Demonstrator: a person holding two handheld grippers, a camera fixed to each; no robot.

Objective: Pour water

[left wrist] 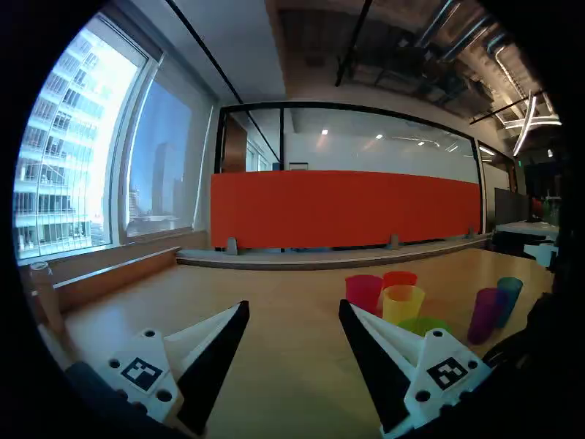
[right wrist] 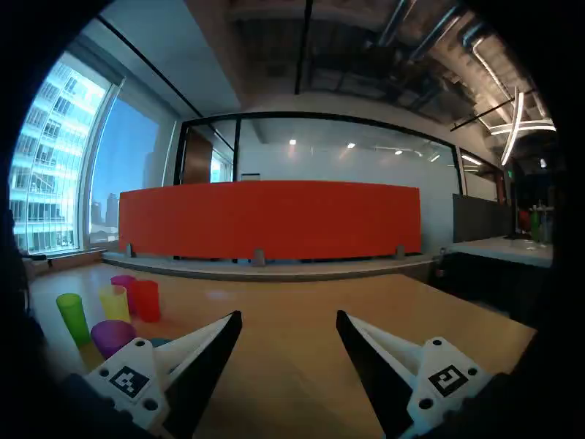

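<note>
1. A wooden table (left wrist: 292,293) runs back to a grey ledge (left wrist: 322,257) under an orange partition (left wrist: 344,208). In the left gripper view, tall windows (left wrist: 73,146) line the table's left side.
2. The left gripper (left wrist: 293,304) has its fingers spread wide with nothing between them. Bare wood lies ahead of it, all the way to the ledge.
3. The plastic cups stand just right of its right finger. A pink cup (left wrist: 363,291), red cup (left wrist: 399,279) and yellow cup (left wrist: 403,304) crowd together.
4. A green cup (left wrist: 423,324) is partly hidden by that finger. A purple cup (left wrist: 484,314) and teal cup (left wrist: 509,296) stand farther right.
5. The right gripper (right wrist: 289,314) is equally wide open and empty. In the right gripper view the cups sit to its left, the purple one (right wrist: 112,336) just beside its left finger.
6. Open tabletop stretches ahead of it and rightward to the table's right edge (right wrist: 504,316).
7. I cannot tell whether any cup holds water.
</note>
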